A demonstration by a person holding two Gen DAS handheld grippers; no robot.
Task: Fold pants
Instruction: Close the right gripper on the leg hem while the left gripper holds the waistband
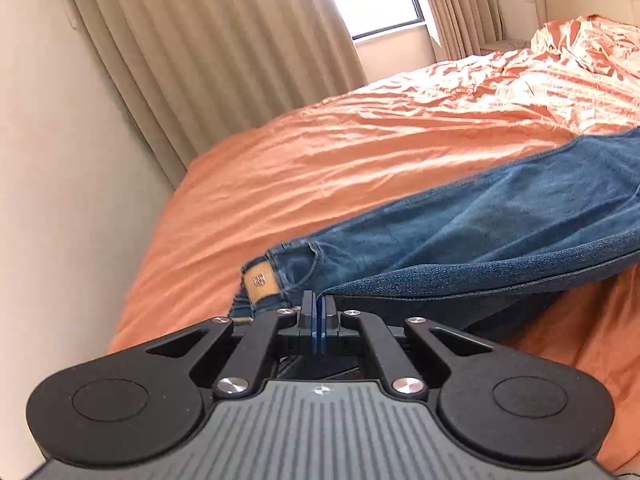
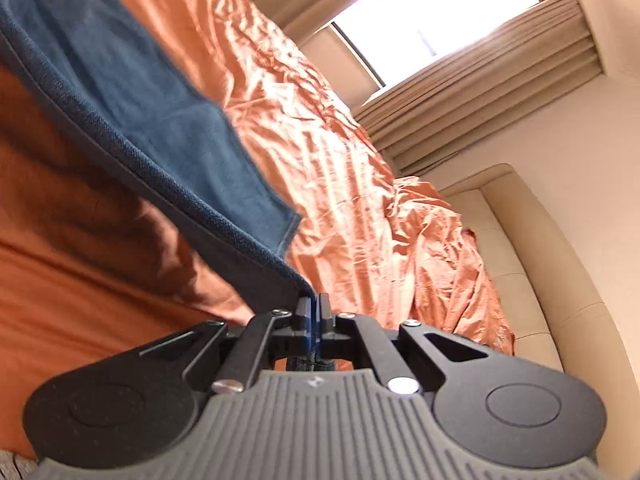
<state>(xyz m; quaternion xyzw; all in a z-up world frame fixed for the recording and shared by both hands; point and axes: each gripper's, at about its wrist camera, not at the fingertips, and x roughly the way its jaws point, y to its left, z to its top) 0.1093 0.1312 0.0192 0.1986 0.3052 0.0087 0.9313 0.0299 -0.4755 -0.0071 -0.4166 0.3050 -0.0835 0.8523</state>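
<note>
Left gripper (image 1: 319, 312): jaws clamped on the seam edge of the blue jeans (image 1: 500, 220) near the waistband. Right gripper (image 2: 314, 312): jaws pinched on the same seam near the hem. Jeans hang taut between the 2 grippers, above the orange bedspread (image 1: 340, 152); beige curtains (image 1: 200, 40) beyond.

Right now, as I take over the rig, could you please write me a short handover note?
Left tongs: shut on the jeans, pinching an edge near the waistband end with the tan patch.
Right tongs: shut on the jeans' edge toward the hem end.
Jeans: the gripped edge is raised and stretched between both tongs; the rest lies on the orange bedspread.
Done: both grips taken, edge lifted.
Left: carry the edge over to fold, lay flat, release.
</note>
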